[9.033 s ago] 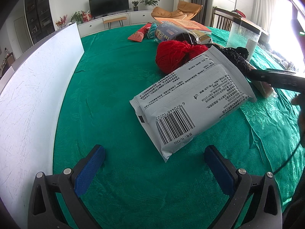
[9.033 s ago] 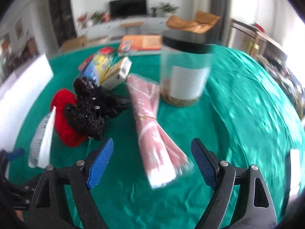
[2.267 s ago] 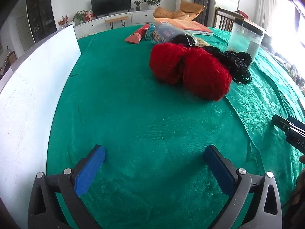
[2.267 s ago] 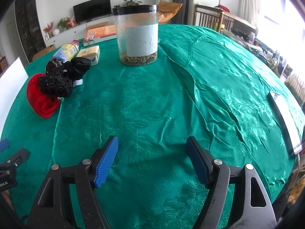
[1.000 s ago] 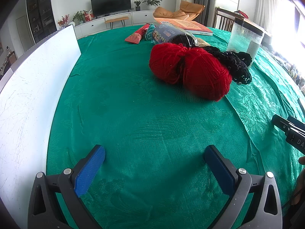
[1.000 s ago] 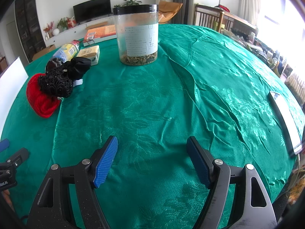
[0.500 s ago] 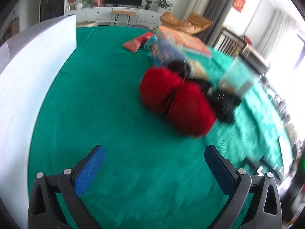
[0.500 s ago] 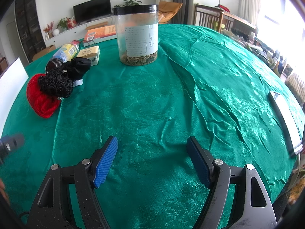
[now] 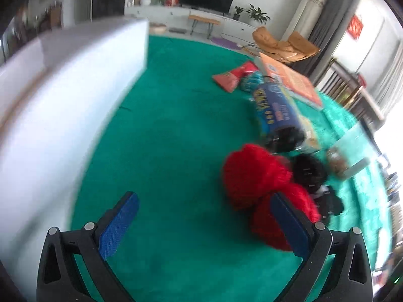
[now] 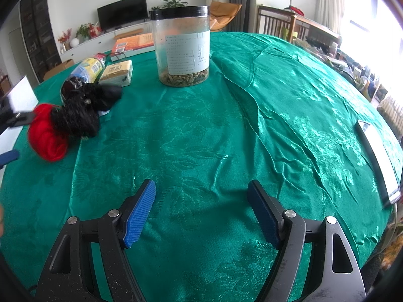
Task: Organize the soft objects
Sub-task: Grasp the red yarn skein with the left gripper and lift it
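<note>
A red woolly bundle [image 9: 254, 176] lies on the green tablecloth [image 9: 176, 151], with a black knitted bundle [image 9: 308, 170] against its far side. My left gripper [image 9: 204, 224] is open and empty; its right finger overlaps the near part of the red bundle in the blurred left wrist view. In the right wrist view the red bundle [image 10: 47, 136] and black bundle [image 10: 80, 110] lie far left. My right gripper [image 10: 201, 214] is open and empty over bare cloth, well away from them.
A white board [image 9: 63, 95] stands along the left edge. A blue snack bag [image 9: 274, 108], orange book [image 9: 292, 80] and red packet [image 9: 231, 76] lie behind the bundles. A clear jar [image 10: 182, 45], a tissue pack [image 10: 117, 73] and a phone [image 10: 377, 156] at the right edge.
My left gripper has swung forward and left toward the red bundle, which is now close to its right finger. The right gripper has not moved.
</note>
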Available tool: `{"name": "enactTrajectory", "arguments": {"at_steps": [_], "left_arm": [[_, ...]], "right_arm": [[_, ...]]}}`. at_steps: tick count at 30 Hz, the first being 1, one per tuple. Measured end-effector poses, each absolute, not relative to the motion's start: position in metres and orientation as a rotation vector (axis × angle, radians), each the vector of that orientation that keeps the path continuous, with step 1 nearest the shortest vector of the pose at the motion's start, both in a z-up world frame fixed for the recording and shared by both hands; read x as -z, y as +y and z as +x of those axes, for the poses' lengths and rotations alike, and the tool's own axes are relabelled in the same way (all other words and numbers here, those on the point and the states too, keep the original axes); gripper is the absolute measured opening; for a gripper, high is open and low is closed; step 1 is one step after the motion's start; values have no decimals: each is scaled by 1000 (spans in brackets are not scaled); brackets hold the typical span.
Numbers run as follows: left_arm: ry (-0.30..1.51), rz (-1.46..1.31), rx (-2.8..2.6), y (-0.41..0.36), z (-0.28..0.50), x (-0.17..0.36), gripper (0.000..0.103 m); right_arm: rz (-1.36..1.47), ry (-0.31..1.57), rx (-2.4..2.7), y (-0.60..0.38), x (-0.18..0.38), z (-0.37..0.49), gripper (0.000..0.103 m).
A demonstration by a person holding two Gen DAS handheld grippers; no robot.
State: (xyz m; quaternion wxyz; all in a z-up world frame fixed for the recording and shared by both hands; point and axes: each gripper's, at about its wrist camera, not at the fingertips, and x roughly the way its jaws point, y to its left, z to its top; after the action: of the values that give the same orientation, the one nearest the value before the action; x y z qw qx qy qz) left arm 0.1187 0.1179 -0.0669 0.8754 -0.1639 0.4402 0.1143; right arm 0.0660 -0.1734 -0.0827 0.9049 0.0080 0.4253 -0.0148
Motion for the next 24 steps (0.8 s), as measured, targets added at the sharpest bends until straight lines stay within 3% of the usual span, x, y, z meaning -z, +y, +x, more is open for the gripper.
{"name": "enactTrajectory", "arguments": {"at_steps": [6,11,17,19,21,23,24], "left_arm": [[918,-355,-192,126,90,58,101],[954,-501,-61,105,119,67,102],[1020,-385,-47,64,152,88,101],[994,-327,-39,65,152,86,96],[966,-331,13,70,143,84,71],[970,-284,58,76,135,78,56],[975,-237,60,77,131,74,54]], "right_arm": [[17,878,31,-174,83,66,79],[17,879,31,-174,82,66,79],[18,879,30,-174,82,66,79],[18,879,30,-173,82,66,79],[19,879,31,-173,82,66,79],[18,879,31,-173,82,66,79],[18,879,31,-173,82,66,79]]}}
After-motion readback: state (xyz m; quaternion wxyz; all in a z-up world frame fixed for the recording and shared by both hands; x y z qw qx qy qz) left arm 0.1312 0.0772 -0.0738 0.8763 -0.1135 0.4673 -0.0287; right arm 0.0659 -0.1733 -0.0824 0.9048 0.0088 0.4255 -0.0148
